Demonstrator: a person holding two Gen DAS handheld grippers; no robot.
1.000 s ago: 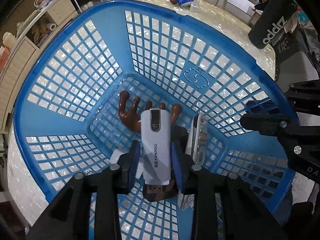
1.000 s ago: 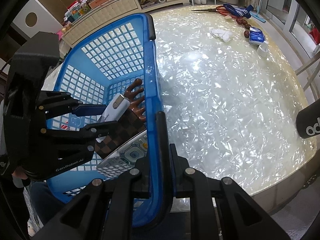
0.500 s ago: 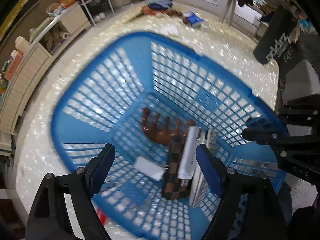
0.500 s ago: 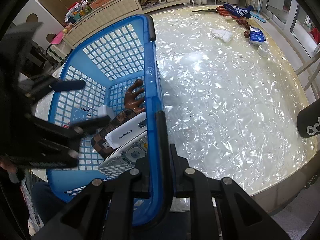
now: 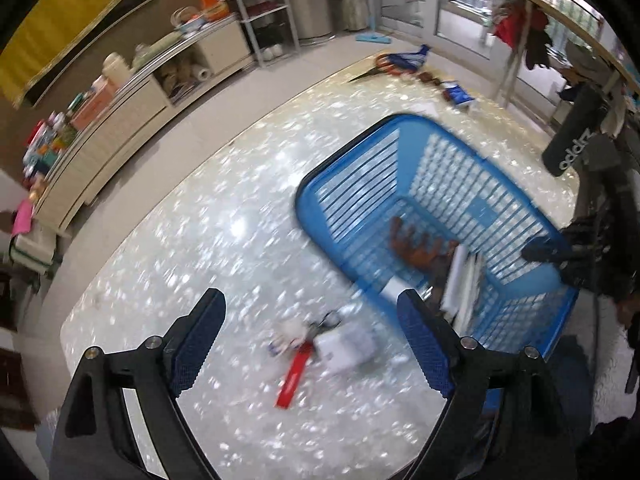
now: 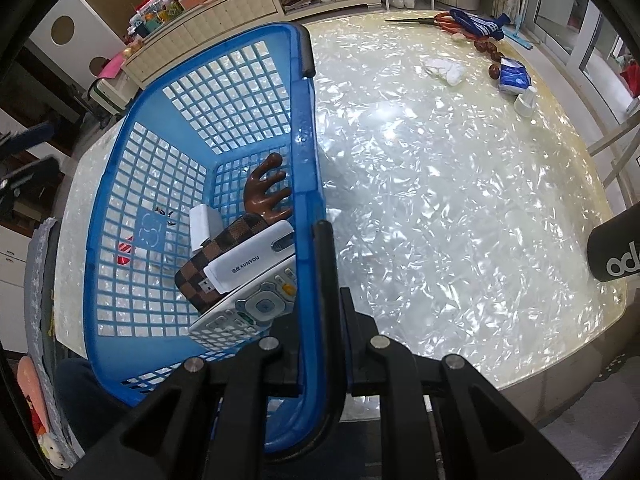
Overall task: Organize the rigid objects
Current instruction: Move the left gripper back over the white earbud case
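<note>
A blue lattice basket [image 6: 168,152] stands on the pearly table. In it lie a brown antler-shaped piece [image 6: 266,196], a checkered brown case [image 6: 224,248], a white XUNYOU device [image 6: 252,264], a remote control [image 6: 248,312] and a small white block [image 6: 202,226]. My right gripper [image 6: 316,276] is shut on the basket's near rim. My left gripper [image 5: 312,340] is open and empty, above the table left of the basket [image 5: 440,184]. Below it lie a red tag with keys [image 5: 296,364] and a white flat item [image 5: 344,346], blurred.
At the table's far end are scissors [image 6: 432,20], a blue sock [image 6: 476,24], white cloth [image 6: 444,70], a blue packet [image 6: 514,76] and a white cup [image 6: 525,102]. A dark bottle [image 6: 616,256] stands at the right edge. Cabinets [image 5: 120,116] line the wall.
My left gripper let go of the white device, which now lies on the checkered case, then opened wide, rose out of the basket and swung left over the table. The right gripper held still.
</note>
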